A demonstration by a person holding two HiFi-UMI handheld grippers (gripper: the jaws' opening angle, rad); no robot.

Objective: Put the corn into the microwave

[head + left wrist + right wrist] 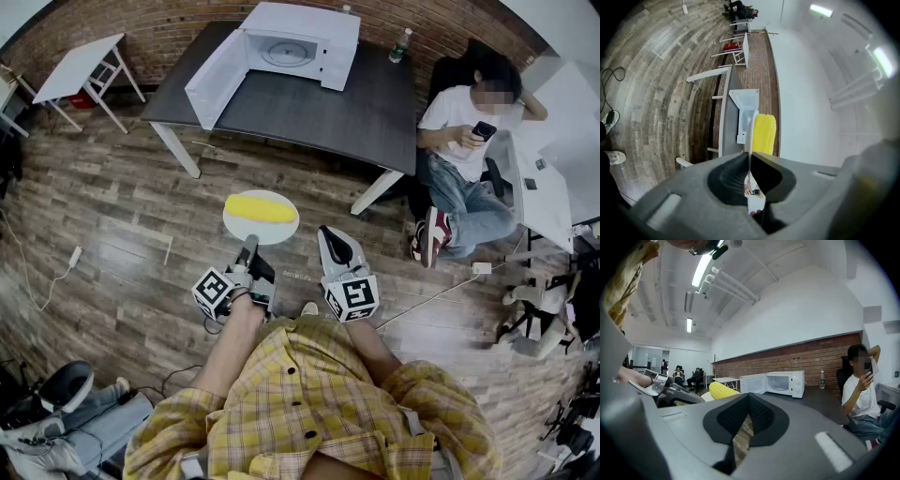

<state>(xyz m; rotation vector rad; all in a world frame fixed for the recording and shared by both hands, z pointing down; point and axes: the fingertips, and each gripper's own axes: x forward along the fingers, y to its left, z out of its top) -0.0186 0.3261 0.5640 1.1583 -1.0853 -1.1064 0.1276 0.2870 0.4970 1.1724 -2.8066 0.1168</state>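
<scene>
Jaws of the left gripper [248, 246] pinch the plate [278, 230] rim, corn [261, 208] aboard.

Even indoor light fills all three views, coming from ceiling tubes [701, 270] that glare white in the right gripper view (the left gripper view catches them too). Shadows on the floor [112, 234] are soft and faint. Wide-angle lenses bend every edge, corners go black, and the nearest foreground blurs.
</scene>
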